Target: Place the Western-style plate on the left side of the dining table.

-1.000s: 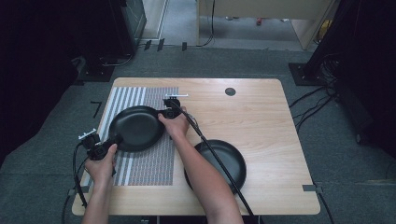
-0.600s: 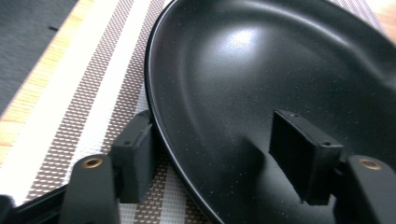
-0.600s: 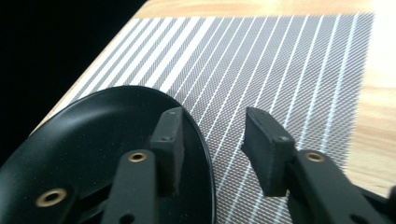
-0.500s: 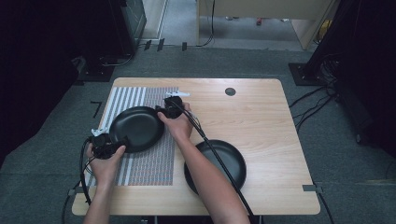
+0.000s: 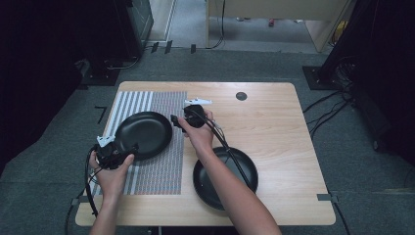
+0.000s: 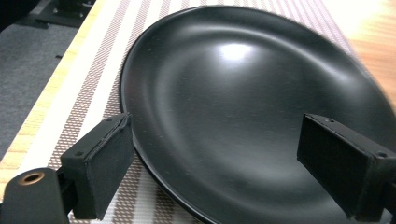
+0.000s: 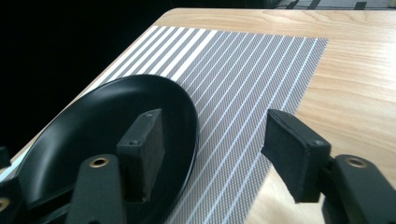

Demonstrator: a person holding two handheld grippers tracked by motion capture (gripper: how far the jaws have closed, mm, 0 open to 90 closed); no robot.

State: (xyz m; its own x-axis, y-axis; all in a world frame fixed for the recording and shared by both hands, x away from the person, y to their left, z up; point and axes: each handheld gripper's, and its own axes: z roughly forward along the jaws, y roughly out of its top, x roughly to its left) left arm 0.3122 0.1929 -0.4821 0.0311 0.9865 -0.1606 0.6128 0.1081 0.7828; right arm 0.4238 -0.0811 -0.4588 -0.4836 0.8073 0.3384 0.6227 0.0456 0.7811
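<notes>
A black plate lies on a striped placemat on the left half of the wooden table. My left gripper is at the plate's near-left rim. In the left gripper view it stands open, with the plate spreading between and beyond the jaws. My right gripper is at the plate's right rim. It is open, with one jaw above the plate and the other above the placemat. Nothing is gripped.
A second black plate sits on bare wood at the near right, partly under the right forearm. A small dark round inset marks the table's far side. Cables trail from both grippers. Grey carpet and dark equipment surround the table.
The left gripper has shifted slightly right along the plate's near rim, and the right gripper has slid a little nearer along the right rim. The plate has stayed in place.
</notes>
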